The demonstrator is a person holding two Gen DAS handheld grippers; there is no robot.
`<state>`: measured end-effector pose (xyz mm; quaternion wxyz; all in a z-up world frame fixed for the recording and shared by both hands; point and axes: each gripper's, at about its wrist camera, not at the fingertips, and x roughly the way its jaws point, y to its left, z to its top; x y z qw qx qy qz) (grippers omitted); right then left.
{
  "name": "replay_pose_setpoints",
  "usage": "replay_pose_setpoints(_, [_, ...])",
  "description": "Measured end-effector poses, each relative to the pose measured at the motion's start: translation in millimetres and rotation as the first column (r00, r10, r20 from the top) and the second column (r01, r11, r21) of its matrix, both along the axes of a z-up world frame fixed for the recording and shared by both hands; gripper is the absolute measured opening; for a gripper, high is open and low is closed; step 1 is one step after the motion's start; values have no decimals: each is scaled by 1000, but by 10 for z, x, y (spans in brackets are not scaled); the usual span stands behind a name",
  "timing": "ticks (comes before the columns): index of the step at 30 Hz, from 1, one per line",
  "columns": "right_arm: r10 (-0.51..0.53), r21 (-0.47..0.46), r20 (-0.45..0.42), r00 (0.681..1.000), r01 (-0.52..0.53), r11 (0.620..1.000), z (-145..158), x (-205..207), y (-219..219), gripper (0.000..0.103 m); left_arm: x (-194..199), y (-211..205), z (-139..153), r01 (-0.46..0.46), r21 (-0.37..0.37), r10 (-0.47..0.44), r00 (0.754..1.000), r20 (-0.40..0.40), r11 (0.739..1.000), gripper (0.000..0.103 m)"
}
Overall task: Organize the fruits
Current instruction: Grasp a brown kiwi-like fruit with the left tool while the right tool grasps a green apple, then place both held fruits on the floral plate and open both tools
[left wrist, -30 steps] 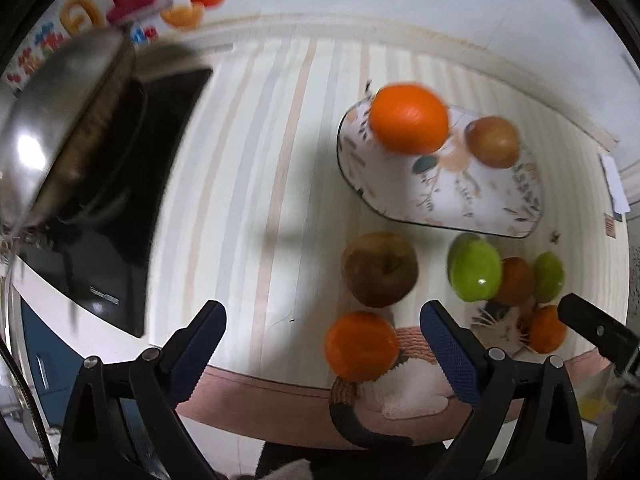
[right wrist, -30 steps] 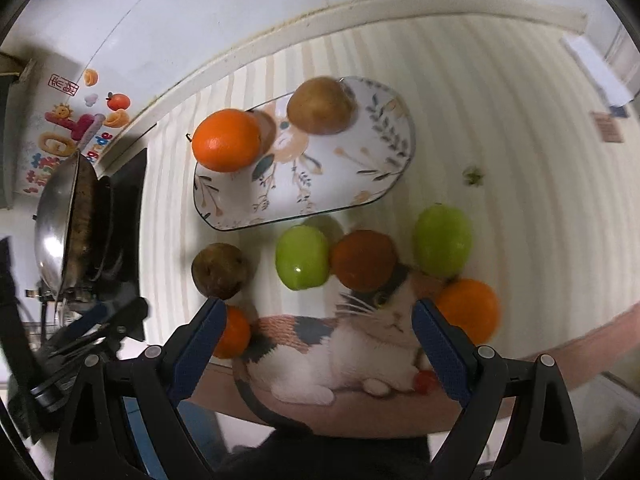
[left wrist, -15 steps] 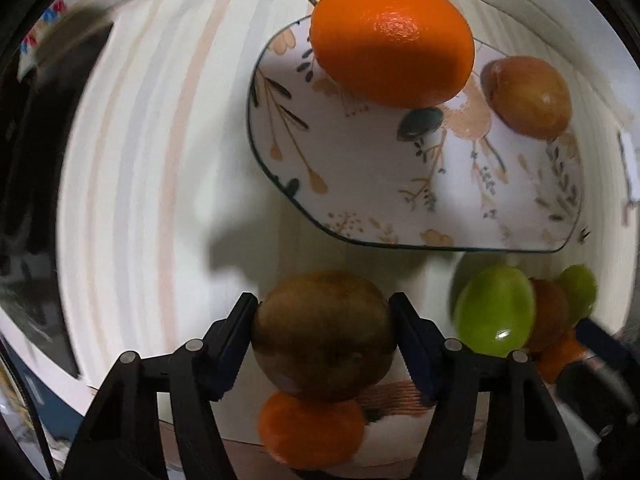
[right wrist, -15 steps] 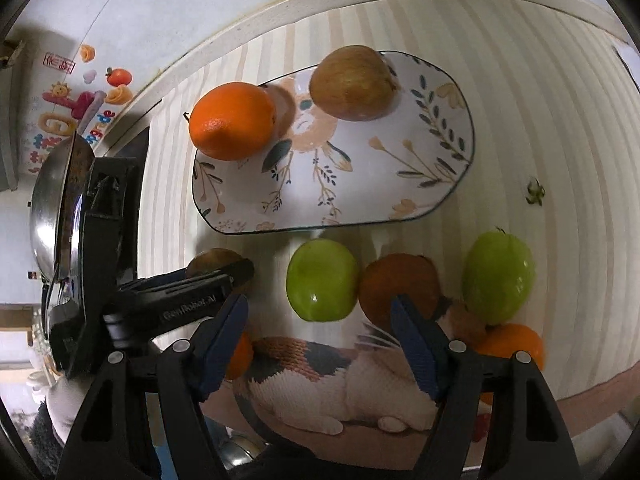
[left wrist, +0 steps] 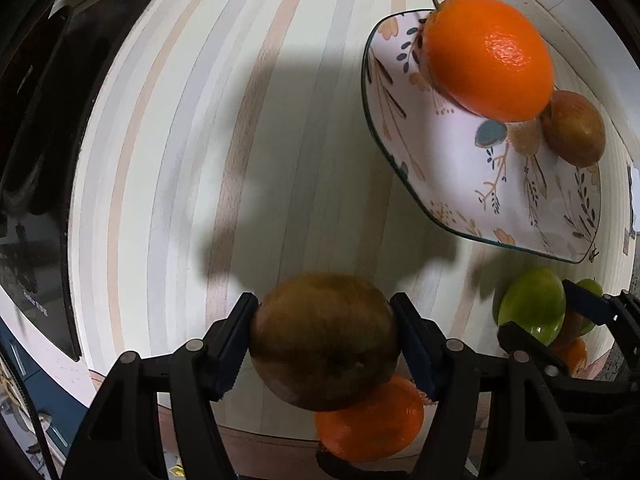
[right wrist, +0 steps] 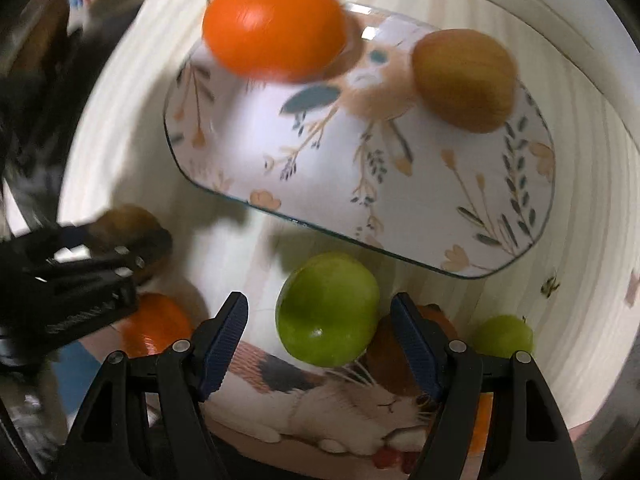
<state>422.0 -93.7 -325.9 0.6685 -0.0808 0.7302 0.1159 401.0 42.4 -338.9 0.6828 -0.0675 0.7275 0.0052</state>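
My left gripper (left wrist: 325, 338) is shut on a brown round fruit (left wrist: 324, 340) and holds it above the striped counter; it also shows in the right wrist view (right wrist: 124, 224). A floral plate (left wrist: 460, 184) at the right holds a big orange (left wrist: 488, 56) and a brown fruit (left wrist: 574, 128). My right gripper (right wrist: 320, 336) is open around a green apple (right wrist: 328, 308), with gaps on both sides. The plate (right wrist: 360, 184) lies just beyond it with the orange (right wrist: 274, 26) and brown fruit (right wrist: 466, 80).
A cat-print mat (right wrist: 320, 396) lies at the counter's near edge with an orange (right wrist: 156, 330), a dark red fruit (right wrist: 392, 352) and a second green fruit (right wrist: 502, 336). A black stove top (left wrist: 36, 128) lies at the left. A small orange (left wrist: 370, 424) sits under my left gripper.
My left gripper stayed shut on the brown fruit and lifted and swung it left. My right gripper moved forward and down so its jaws now flank the green apple.
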Motion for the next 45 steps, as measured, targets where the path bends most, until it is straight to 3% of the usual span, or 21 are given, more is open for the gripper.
replay_pose_setpoints(2, [33,-42,11,999,-32,999,-42,-4,69,61,-35,11,-12,-2,0,2,1000,3,1000,65])
replay_pose_setpoints(4, [45,-75,28,999,-42,996,-50,-19,88,60,-13,41,-13,-3,0,3,1000,7,1000,65])
replay_pose_setpoints(10, [-7,38,-45,999,9,999,-66,-238,64,60,4,55,41,14,-15,-14,1000,7,1000,66])
replay_pose_setpoints(13, [-43,55,-17,999,44,997,-52,-319,19,60,9,94,-2,10,-31,-11,1000,-20,999,66])
replay_pose_setpoints(17, [-136,105,-24,990,138,985,-58,-365,-136,61,-11,80,-32,14,-7,-14,1000,-21,1000,65])
replay_pose_setpoints(21, [-153,130,-17,988,154,979,-62,-384,-270,60,-15,-68,-13,31,28,-32,999,3,999,65])
replay_pose_setpoints(27, [-181,151,12,983,177,973,81,-461,-423,60,4,-214,339,49,8,-49,997,67,999,65])
replay_pose_setpoints(32, [-260,247,55,964,239,939,472,-436,-652,60,176,-383,822,71,-58,-61,986,155,996,65])
replay_pose_setpoints(35, [-286,267,99,953,252,930,692,-300,-779,60,336,-480,927,85,-94,-69,984,163,992,65])
replay_pose_setpoints(39, [-299,235,155,942,259,937,741,-1,-885,60,601,-577,814,97,-85,-85,987,138,992,65])
replay_pose_setpoints(45, [-303,165,178,936,275,947,502,368,-884,60,891,-563,450,73,-109,-69,997,34,991,65])
